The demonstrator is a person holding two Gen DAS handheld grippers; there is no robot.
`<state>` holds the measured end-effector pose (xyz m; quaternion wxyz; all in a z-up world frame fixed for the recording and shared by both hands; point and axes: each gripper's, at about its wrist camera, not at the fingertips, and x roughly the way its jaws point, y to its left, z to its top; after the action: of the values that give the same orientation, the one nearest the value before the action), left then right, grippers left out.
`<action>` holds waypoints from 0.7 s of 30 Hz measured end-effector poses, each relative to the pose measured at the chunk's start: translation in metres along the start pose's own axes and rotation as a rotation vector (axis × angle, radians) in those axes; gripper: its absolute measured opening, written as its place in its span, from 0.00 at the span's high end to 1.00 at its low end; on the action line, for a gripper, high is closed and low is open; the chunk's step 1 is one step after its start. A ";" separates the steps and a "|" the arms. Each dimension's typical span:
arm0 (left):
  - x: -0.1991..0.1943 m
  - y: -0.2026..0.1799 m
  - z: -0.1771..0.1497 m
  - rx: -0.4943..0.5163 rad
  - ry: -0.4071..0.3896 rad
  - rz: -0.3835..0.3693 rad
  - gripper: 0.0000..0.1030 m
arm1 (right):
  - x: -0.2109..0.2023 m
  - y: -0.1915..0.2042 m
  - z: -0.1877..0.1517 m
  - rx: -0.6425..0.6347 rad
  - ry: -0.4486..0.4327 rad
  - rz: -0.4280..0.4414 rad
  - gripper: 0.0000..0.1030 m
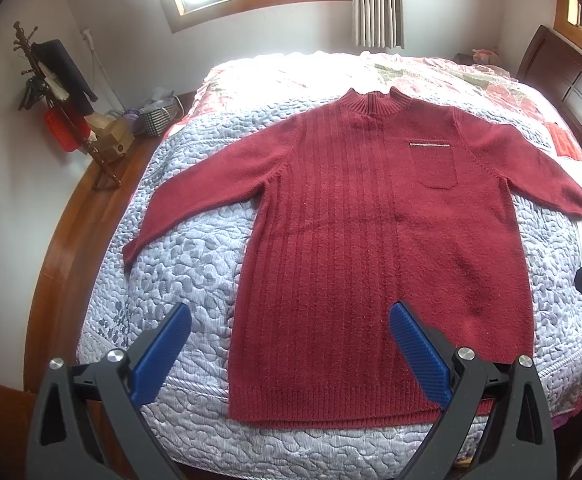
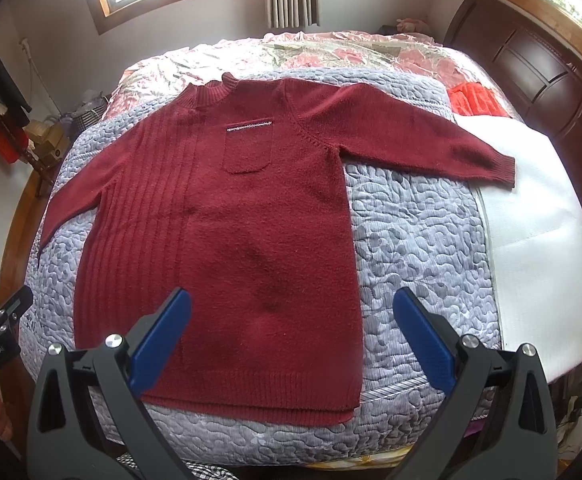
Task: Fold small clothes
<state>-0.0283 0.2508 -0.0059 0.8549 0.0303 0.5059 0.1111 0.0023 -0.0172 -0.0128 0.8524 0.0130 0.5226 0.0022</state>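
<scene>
Red sweater (image 1: 375, 248) spread flat on quilted bed (image 1: 187, 264), sleeves out, left tongs (image 1: 291, 330) and right tongs (image 2: 293, 314) gaping wide, holding nothing, at near hem

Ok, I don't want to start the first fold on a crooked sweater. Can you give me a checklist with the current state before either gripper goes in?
1. Sweater lying flat, front up on the quilt: ok.
2. Both sleeves spread out to the sides, not tucked under: ok.
3. Left gripper open and holding nothing: ok.
4. Right gripper open and holding nothing: ok.
5. Hem straight along the near edge: ok.
6. Nothing trapped under the sweater: cannot tell.
</scene>
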 end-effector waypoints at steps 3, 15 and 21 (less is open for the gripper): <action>0.005 -0.003 0.002 -0.001 0.007 0.006 0.04 | 0.005 -0.006 0.002 0.006 0.003 0.005 0.03; 0.046 -0.095 0.072 0.013 -0.037 -0.043 0.04 | 0.059 -0.180 0.061 0.177 -0.014 -0.049 0.03; 0.076 -0.180 0.115 0.036 -0.057 -0.088 0.04 | 0.105 -0.274 0.109 0.187 -0.011 -0.085 0.03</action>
<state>0.1355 0.0989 -0.0449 0.8722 0.0267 0.4843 0.0632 0.1437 -0.2917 -0.0634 0.8498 0.0703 0.5158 -0.0826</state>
